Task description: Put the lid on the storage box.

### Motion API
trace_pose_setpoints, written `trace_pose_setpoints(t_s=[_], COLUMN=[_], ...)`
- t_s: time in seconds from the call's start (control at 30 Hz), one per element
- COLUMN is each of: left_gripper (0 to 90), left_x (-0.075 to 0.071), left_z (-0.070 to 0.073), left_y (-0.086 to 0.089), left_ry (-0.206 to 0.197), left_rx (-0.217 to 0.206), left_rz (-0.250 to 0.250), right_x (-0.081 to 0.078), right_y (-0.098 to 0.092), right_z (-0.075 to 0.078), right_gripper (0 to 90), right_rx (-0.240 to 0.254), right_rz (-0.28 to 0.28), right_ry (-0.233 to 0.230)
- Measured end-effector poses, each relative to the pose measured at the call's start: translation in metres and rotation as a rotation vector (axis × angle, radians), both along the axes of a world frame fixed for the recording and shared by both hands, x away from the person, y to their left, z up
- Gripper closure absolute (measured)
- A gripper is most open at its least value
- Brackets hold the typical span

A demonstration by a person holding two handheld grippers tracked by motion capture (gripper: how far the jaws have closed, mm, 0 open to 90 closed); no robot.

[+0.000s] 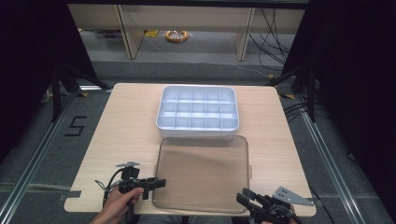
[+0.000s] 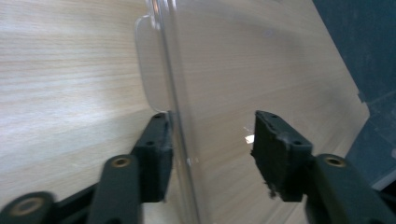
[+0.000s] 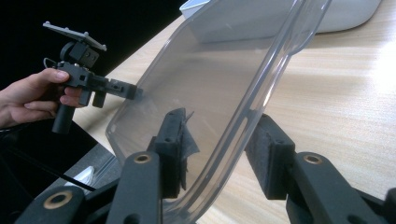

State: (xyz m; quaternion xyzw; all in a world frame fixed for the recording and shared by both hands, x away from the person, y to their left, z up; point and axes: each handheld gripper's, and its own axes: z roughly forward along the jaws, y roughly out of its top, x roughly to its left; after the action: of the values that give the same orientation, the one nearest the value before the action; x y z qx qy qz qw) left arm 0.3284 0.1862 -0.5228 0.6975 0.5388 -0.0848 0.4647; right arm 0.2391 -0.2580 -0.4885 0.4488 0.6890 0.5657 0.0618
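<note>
the left gripper (image 1: 159, 183) sits at the near left corner of the clear lid (image 1: 203, 172), its jaws spread with the lid's rim running between them; in the left gripper view one pad (image 2: 156, 154) touches the rim while the other stands apart, so it is released, not yet gripping. the right gripper (image 1: 243, 198) is at the lid's near right corner, and in its own view the jaws straddle the lid's (image 3: 205, 93) raised edge with a gap on the right-hand side, so it too reads as unclenched. the lid lies flat on the table (image 1: 121, 121), just in front of the white compartment tray (image 1: 197, 112), their edges near or touching.

the step in hand looks like taking hold of the lid from both near corners, likely to lift it onto the tray. the next move calls for both grippers to close firmly on the thin rim, then rise together so the lid stays level.

the tray's compartments look empty, though that is hard to confirm. the right hand is cut off at the bottom edge of the high view.
</note>
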Motion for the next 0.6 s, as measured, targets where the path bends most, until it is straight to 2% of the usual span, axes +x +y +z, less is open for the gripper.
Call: trace_pose_setpoints(t_s=[0.03, 0.07, 0.13, 0.17, 0.2, 0.23, 0.27, 0.3, 0.33, 0.37, 0.4, 0.43, 0.47, 0.5, 0.57, 0.6], left_gripper=[49.3, 49.6, 53.6, 55.5, 57.3, 58.5, 59.1, 59.7, 60.5, 61.2, 62.1, 62.9, 63.4, 63.8, 64.0, 64.1], left_x=[0.0, -0.001, -0.003, -0.003, -0.004, -0.005, -0.005, -0.008, -0.009, -0.011, -0.012, -0.014, -0.015, -0.015, -0.018, -0.019], left_z=[0.0, 0.001, 0.003, 0.004, 0.006, 0.007, 0.007, 0.011, 0.013, 0.015, 0.016, 0.018, 0.019, 0.019, 0.024, 0.025], left_y=[0.0, 0.0, 0.001, 0.001, 0.001, 0.001, 0.001, 0.001, -0.001, -0.001, -0.001, -0.001, -0.001, -0.001, -0.002, -0.002], left_ry=[-0.008, -0.016, -0.034, -0.051, -0.071, -0.091, -0.091, -0.126, -0.135, -0.146, -0.153, -0.169, -0.182, -0.182, -0.214, -0.224], left_rx=[0.003, 0.01, -0.004, -0.007, -0.012, -0.008, -0.008, 0.005, -0.002, -0.002, -0.002, 0.006, 0.006, 0.006, 0.024, 0.03], left_rz=[0.0, -0.003, 0.015, 0.013, 0.017, 0.023, 0.023, 0.021, 0.041, 0.045, 0.048, 0.044, 0.049, 0.049, 0.052, 0.054], right_x=[0.0, -0.001, 0.002, 0.002, 0.004, 0.005, 0.005, 0.005, 0.007, 0.006, 0.009, 0.007, 0.008, 0.01, 0.011, 0.01], right_y=[0.001, 0.002, 0.002, 0.001, 0.0, -0.001, -0.001, 0.001, 0.001, 0.003, 0.001, 0.003, 0.003, 0.001, 0.002, 0.004], right_z=[-0.001, 0.0, -0.003, -0.003, -0.004, -0.005, -0.005, -0.004, -0.005, -0.005, -0.007, -0.007, -0.008, -0.009, -0.008, -0.008], right_gripper=[60.3, 59.9, 58.8, 58.8, 58.9, 58.9, 58.9, 59.0, 58.7, 58.7, 58.7, 58.6, 58.6, 58.6, 58.8, 58.9], right_rx=[0.005, 0.018, -0.011, -0.023, -0.034, -0.064, -0.064, -0.083, -0.099, -0.09, -0.102, -0.087, -0.096, -0.125, -0.14, -0.126], right_rz=[-0.003, -0.008, -0.035, -0.04, -0.036, -0.049, -0.049, -0.06, -0.061, -0.08, -0.069, -0.091, -0.094, -0.081, -0.1, -0.105], right_ry=[0.013, 0.045, 0.05, 0.071, 0.053, 0.054, 0.054, 0.065, 0.068, 0.096, 0.084, 0.126, 0.134, 0.098, 0.105, 0.133])
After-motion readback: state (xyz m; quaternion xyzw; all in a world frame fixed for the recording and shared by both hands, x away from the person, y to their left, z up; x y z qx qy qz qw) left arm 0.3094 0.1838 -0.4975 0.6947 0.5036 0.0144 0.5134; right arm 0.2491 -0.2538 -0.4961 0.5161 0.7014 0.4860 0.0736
